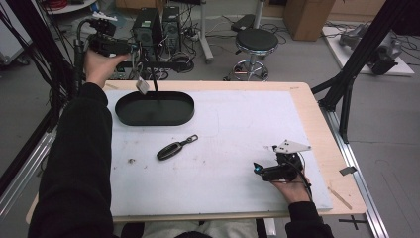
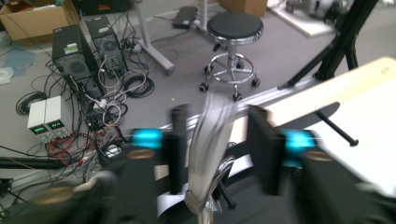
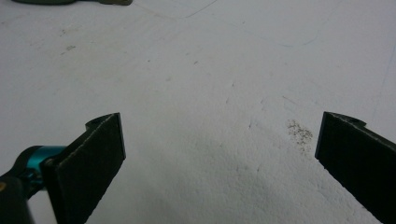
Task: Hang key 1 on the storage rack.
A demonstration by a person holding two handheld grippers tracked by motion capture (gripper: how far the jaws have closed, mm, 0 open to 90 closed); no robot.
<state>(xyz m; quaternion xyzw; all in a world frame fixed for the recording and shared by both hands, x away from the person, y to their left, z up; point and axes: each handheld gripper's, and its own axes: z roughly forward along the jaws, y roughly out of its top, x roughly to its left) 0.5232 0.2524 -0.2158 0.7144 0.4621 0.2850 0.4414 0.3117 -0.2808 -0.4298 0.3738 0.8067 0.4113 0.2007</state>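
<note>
the left gripper [image 1: 130, 49] hangs above the black tray [image 1: 154, 108], jaws apart, a blurred silver piece [image 2: 208, 140] between them. the right gripper [image 1: 262, 166], jaws wide, rests on the bench [image 1: 237, 129].

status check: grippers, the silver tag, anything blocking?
Left gripper raised above black tray, jaws off silver tag. Right gripper open, idle. Key fob on table, nothing blocking.
</note>
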